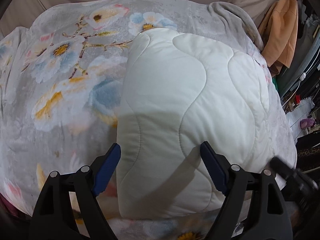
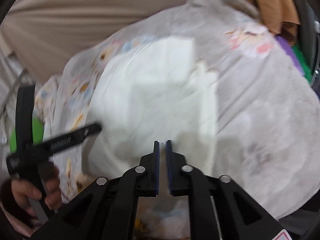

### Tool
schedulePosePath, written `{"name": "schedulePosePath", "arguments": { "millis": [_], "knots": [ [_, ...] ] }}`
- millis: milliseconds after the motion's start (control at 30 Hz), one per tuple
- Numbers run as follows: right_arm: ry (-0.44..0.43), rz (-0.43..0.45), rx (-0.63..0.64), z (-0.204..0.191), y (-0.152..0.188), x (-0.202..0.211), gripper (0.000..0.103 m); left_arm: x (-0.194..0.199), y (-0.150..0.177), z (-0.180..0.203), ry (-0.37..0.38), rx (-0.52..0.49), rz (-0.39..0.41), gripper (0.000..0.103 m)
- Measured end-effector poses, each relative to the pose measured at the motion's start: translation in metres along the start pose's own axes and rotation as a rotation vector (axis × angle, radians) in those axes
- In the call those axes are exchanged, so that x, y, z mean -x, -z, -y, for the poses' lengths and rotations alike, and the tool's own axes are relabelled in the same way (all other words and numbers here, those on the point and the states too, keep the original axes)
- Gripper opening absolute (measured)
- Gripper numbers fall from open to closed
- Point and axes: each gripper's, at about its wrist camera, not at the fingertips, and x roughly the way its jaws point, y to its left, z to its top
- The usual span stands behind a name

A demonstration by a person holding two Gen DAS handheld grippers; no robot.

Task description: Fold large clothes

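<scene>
- Right wrist view smeared throughout; stitching of the white quilted garment [image 2: 152, 92] lost there, only a pale folded block on the floral blanket [image 2: 260, 104].
- Sharp in the left wrist view: white quilted garment [image 1: 180, 92] folded into a padded bundle with wavy seams, lying on the floral blanket [image 1: 60, 64] over the bed, near end in shadow.
- Left gripper [image 1: 160, 168] standing wide apart above the near end of the bundle, nothing pinched between the blue pads; whether they touch the fabric cannot be told.
- Right gripper [image 2: 163, 166] parted by a narrow slit only, no cloth visible in the gap, garment just beyond the tips.
- Left gripper seen again at the left of the right wrist view, blurred, gripped by a hand [image 2: 30, 192] cut off by the frame edge.
- Pale lettering on its black bar, too smeared to read.
- Corner of a red-edged label [image 2: 284, 236] at the bottom right, cropped, text not legible.
- Orange cloth [image 1: 280, 32] at the far right of the bed, partly hidden behind the blanket's edge.
- Clutter past the right of the bed too small and warped to name.
</scene>
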Motion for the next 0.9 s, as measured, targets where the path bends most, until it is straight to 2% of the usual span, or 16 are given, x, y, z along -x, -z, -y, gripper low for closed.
{"name": "schedulePosePath", "arguments": {
  "millis": [100, 167, 233, 367, 533, 667, 767, 900],
  "knots": [
    [0.064, 0.019, -0.042, 0.024, -0.016, -0.002, 0.023, 0.002, -0.011, -0.003, 0.015, 0.019, 0.017, 0.082],
    [0.067, 0.000, -0.063, 0.040, -0.020, -0.013, 0.030, 0.002, -0.018, -0.012, 0.035, 0.059, 0.032, 0.085],
    [0.030, -0.024, -0.094, 0.050, -0.020, -0.028, 0.037, -0.004, -0.026, -0.022, 0.059, 0.111, 0.029, 0.085],
    [-0.066, -0.099, -0.176, 0.068, -0.018, -0.061, 0.039, -0.026, -0.030, -0.034, 0.113, 0.175, -0.005, 0.087],
    [-0.132, -0.137, -0.205, 0.072, -0.020, -0.085, 0.052, -0.036, -0.028, -0.040, 0.122, 0.211, 0.003, 0.095],
    [-0.189, -0.184, -0.257, 0.078, -0.019, -0.105, 0.053, -0.048, -0.028, -0.045, 0.116, 0.210, -0.001, 0.098],
    [-0.207, -0.193, -0.261, 0.072, -0.019, -0.109, 0.053, -0.043, -0.032, -0.053, 0.109, 0.222, 0.015, 0.098],
    [-0.208, -0.186, -0.232, 0.066, -0.021, -0.108, 0.037, -0.048, -0.034, -0.050, 0.117, 0.192, -0.007, 0.098]
  ]
}}
